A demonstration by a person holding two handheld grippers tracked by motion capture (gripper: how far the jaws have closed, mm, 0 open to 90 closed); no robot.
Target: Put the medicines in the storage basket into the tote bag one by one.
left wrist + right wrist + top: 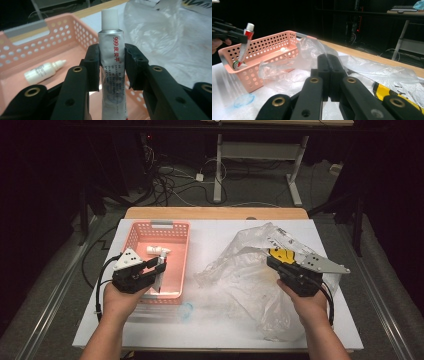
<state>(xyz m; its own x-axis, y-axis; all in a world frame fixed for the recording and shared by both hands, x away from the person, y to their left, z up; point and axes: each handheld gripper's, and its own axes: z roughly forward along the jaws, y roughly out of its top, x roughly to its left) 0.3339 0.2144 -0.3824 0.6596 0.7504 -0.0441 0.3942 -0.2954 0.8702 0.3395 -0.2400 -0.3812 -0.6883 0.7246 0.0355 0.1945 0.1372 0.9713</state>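
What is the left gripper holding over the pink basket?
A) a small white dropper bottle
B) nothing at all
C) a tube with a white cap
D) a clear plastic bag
C: in the left gripper view the left gripper is clamped on a tube with a white cap, while the dropper bottle lies in the basket.

Black two-jaw tools (159, 265), brass rivets, grey triangular plates, black cables.

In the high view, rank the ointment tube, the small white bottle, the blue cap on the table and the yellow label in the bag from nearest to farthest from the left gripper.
1. Ointment tube: clamped in the left gripper, over the pink basket.
2. Small white bottle: lying in the basket, just beyond.
3. Blue cap: on the table in front of the basket.
4. Yellow label: far right, in the plastic bag.
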